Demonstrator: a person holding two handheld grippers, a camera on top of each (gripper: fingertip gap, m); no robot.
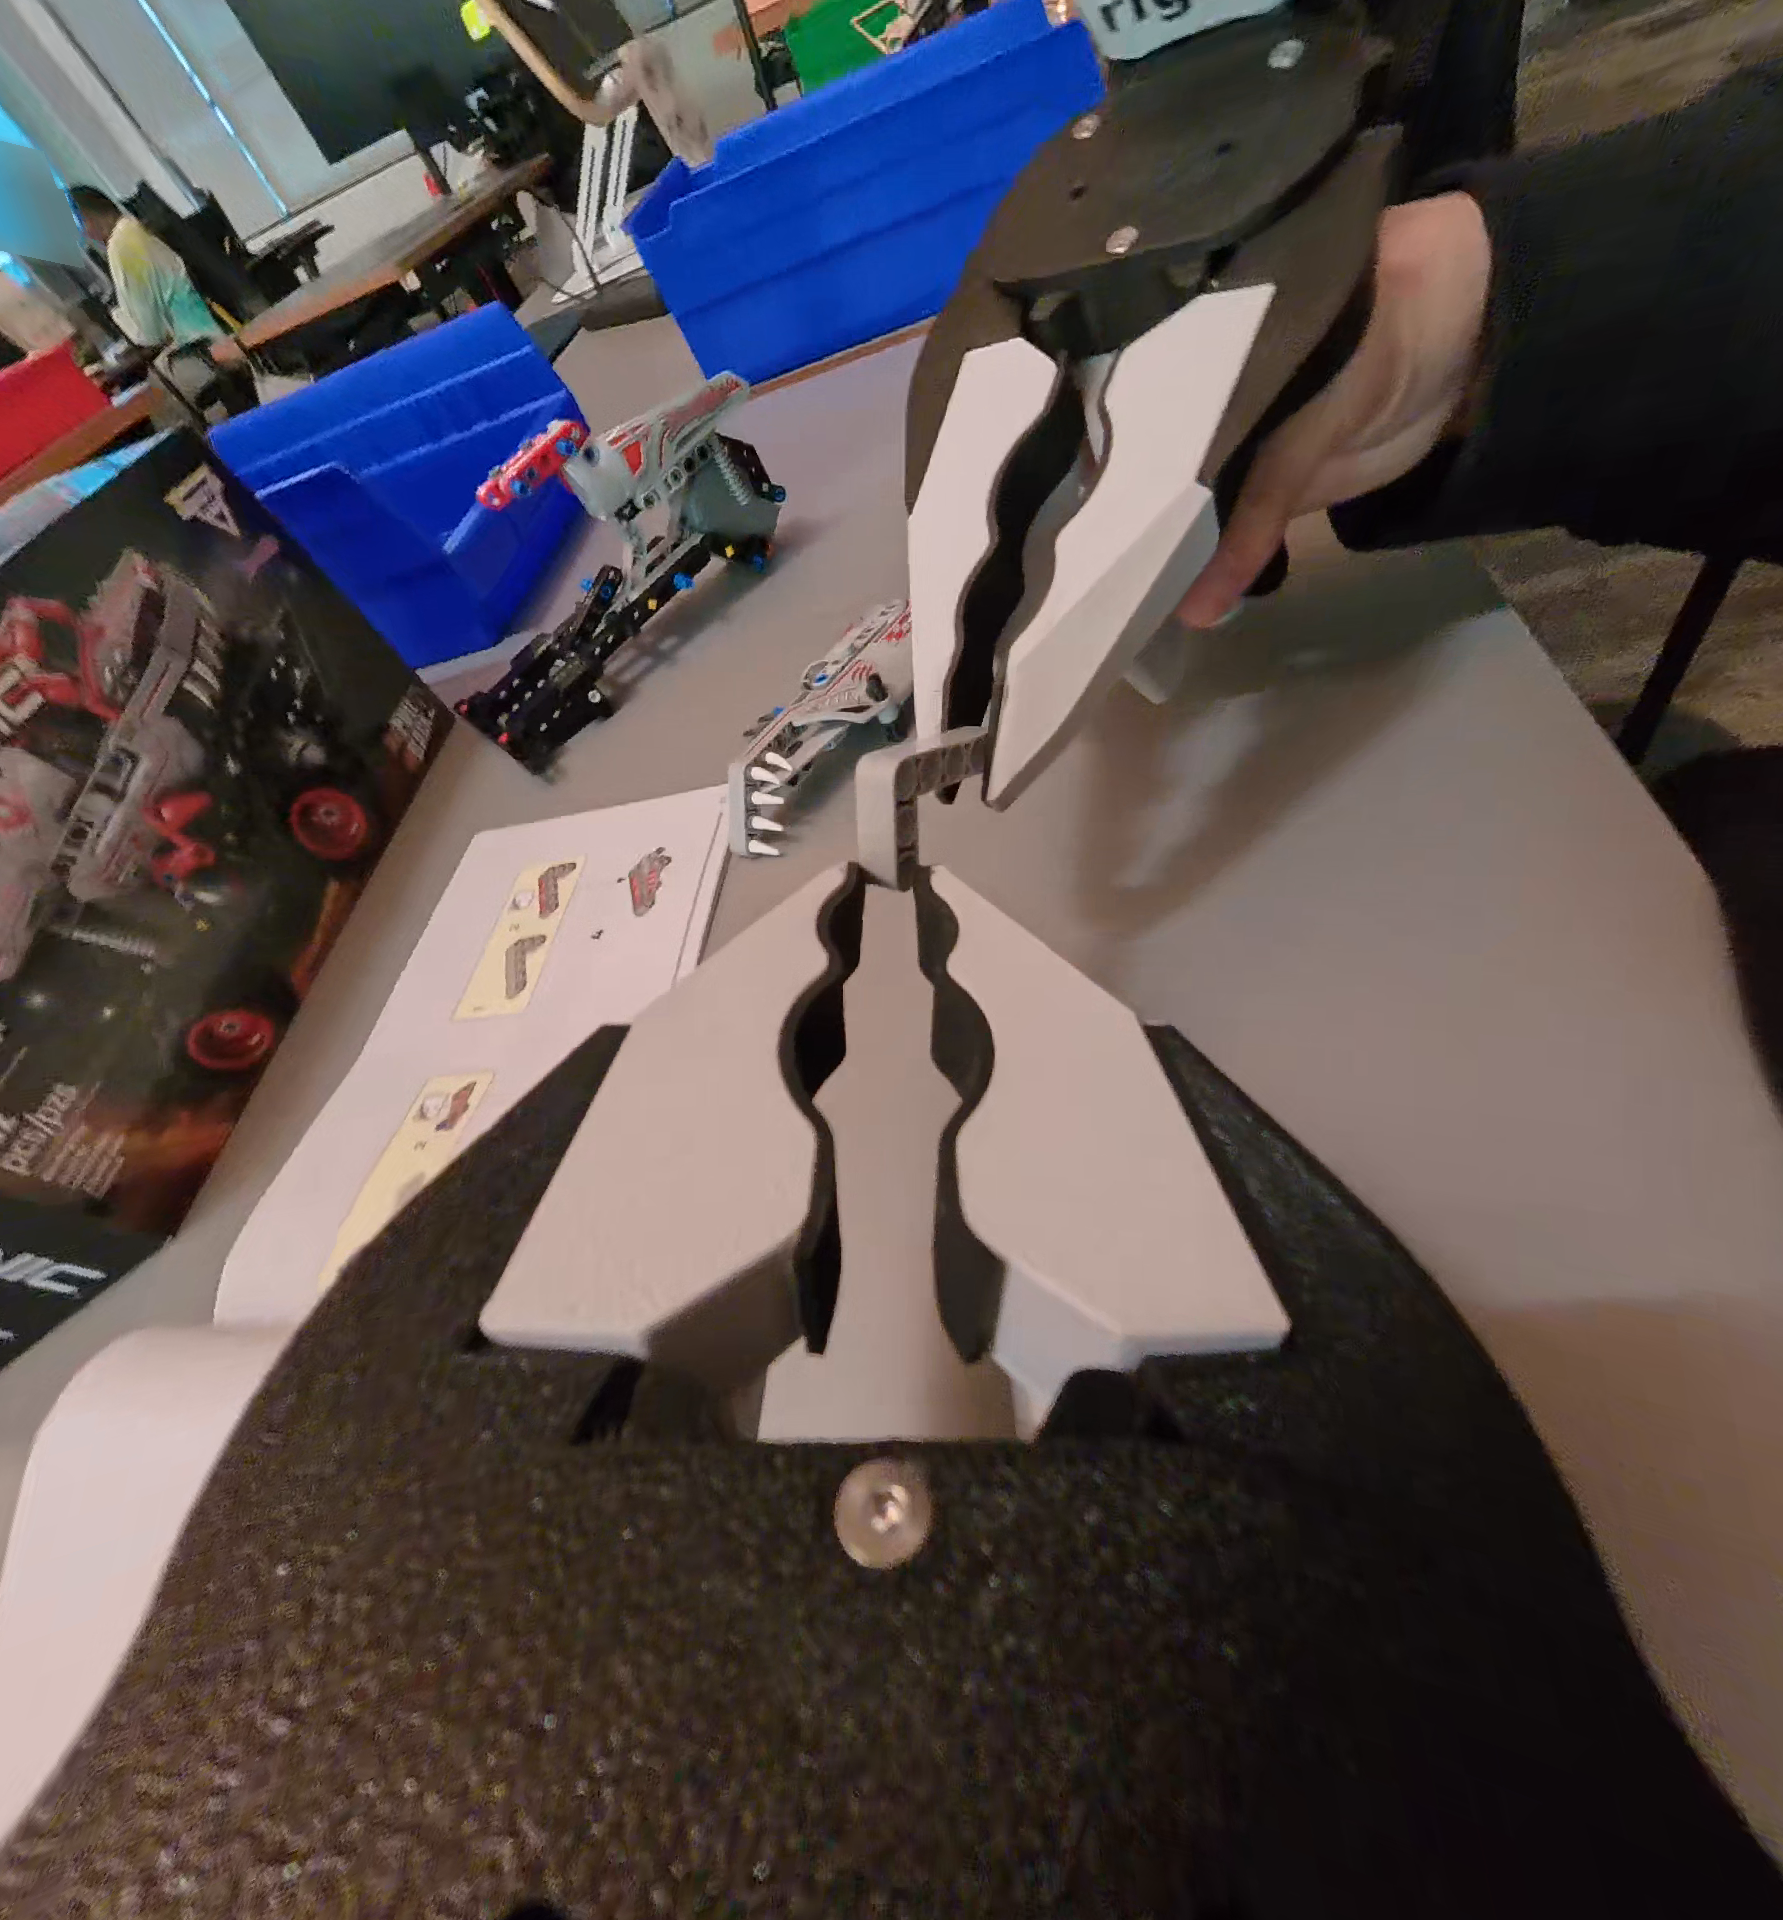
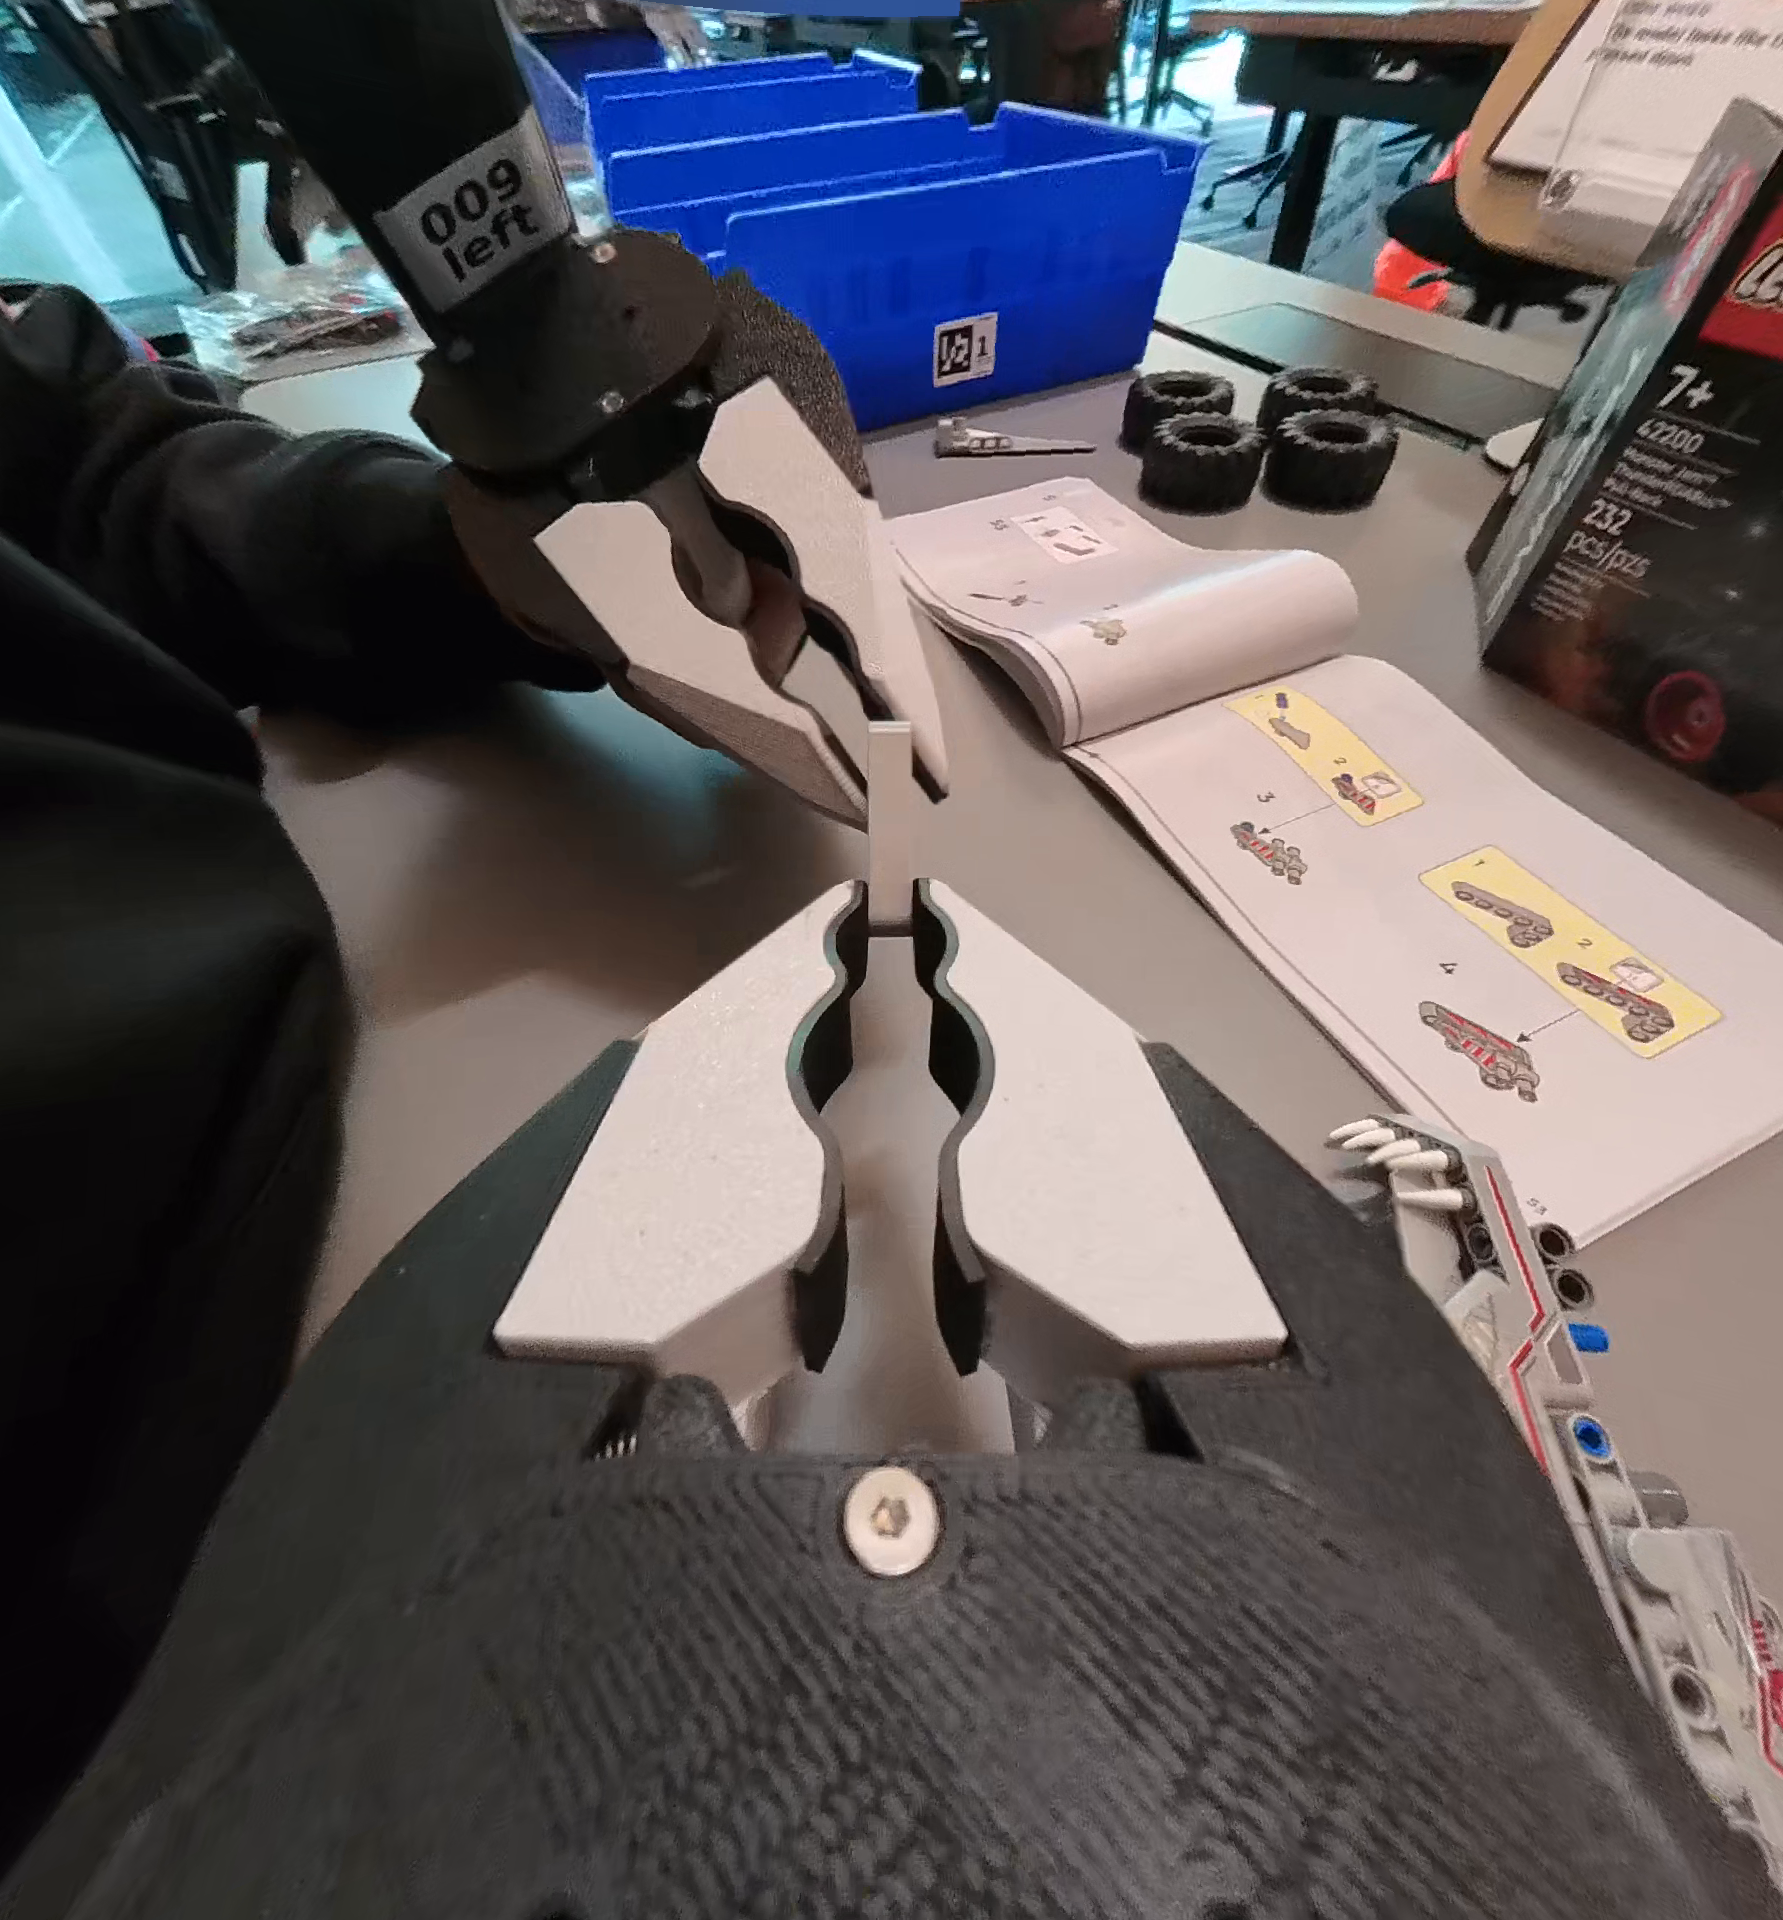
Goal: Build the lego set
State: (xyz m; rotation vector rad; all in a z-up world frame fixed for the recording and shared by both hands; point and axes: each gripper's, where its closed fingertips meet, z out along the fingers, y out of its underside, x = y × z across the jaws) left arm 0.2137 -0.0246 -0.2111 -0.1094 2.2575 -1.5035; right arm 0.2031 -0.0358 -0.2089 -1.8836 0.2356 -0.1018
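Grey tabletop (image 2: 575, 831), blue plastic bins (image 2: 897, 239) behind, open paper instruction booklet (image 2: 1386, 883) alongside. Pale grey L-shaped perforated beam (image 1: 892, 805) held in mid-air, pinched by both left gripper (image 1: 887, 883) and right gripper (image 2: 892, 914). Partly built: black-and-grey chassis (image 1: 638, 582) and toothed grey jaw section (image 1: 825, 727) assembled but separate; four black knobby tyres (image 2: 1261, 436) unmounted. Much remaining, seemingly.
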